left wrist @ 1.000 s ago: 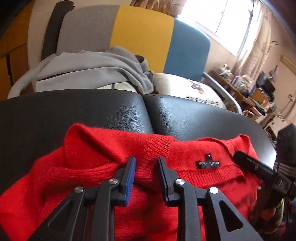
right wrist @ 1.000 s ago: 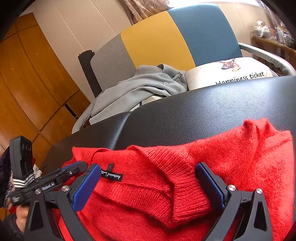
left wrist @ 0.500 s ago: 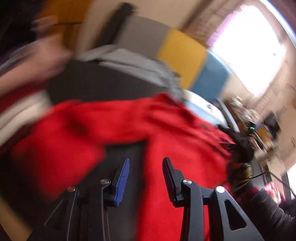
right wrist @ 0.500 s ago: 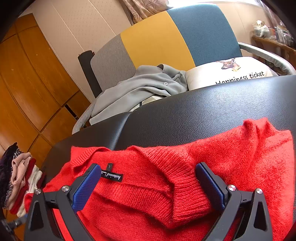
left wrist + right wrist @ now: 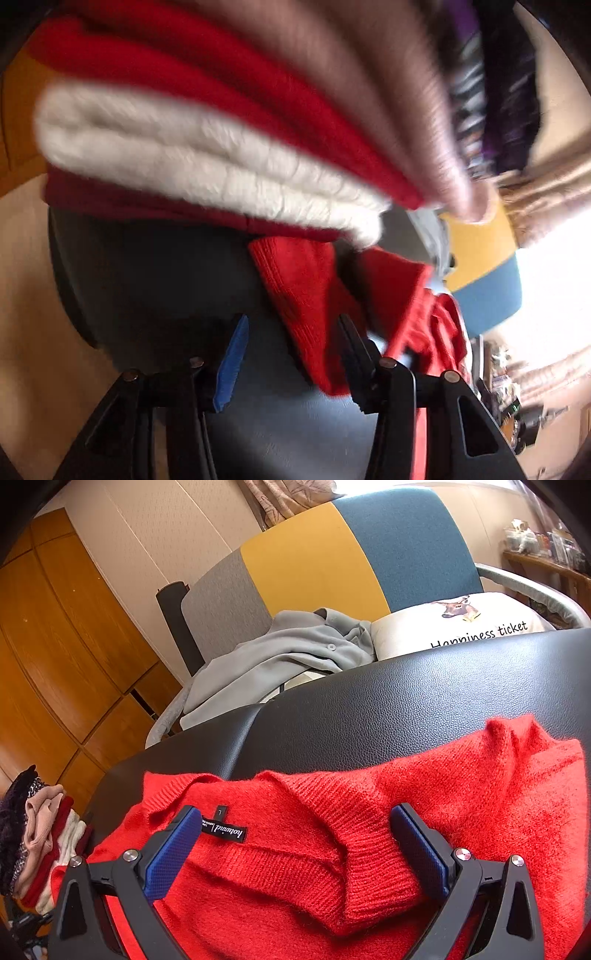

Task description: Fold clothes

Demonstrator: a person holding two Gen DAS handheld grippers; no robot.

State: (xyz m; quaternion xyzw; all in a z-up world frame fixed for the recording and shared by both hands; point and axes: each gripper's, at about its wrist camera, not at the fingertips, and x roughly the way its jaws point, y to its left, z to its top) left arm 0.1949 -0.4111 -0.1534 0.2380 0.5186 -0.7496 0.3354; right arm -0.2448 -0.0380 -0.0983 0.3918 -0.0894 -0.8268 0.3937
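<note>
Left tongs [image 5: 291,354] are opening, a red sweater [image 5: 332,856] edge between them ungripped; right tongs [image 5: 295,853] gape wide over its collar.

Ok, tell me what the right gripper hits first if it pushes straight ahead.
Most likely the red sweater: the right gripper stands open right over its ribbed neckline, pointing down at it. How much gap remains is unclear.

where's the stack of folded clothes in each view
Left wrist: the stack of folded clothes fills the upper half, close and blurred.
Right wrist: the stack sits small at the far left edge.
Shared landmark: the red sweater on the black padded surface.
</note>
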